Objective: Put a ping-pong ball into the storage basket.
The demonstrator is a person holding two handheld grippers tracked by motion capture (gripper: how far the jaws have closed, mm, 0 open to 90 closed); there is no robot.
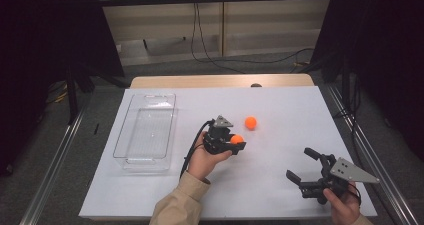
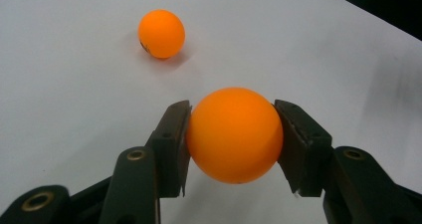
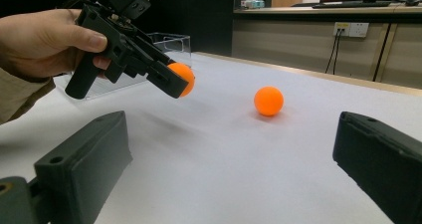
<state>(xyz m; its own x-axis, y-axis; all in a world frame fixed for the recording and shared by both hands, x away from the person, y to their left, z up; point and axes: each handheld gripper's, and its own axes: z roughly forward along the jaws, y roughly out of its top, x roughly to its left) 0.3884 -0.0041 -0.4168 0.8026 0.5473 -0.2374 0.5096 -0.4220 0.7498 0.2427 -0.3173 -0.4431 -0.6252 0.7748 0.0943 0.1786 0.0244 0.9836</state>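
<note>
A white sheet covers the table (image 1: 280, 185), with dark curtains on both sides and a wood-panelled wall behind. The left gripper (image 2: 232, 134) has its jaws clamped on an orange ball (image 2: 234, 134), lifted clear of the sheet. The grip is on the ball's smooth curve, so a slight tilt or slack could let it squirt out and roll. A second orange ball (image 1: 250, 122) lies just beyond. The right gripper (image 1: 303, 167) waits spread wide, holding nothing. A clear tray (image 1: 122, 135) sits at the left.
</note>
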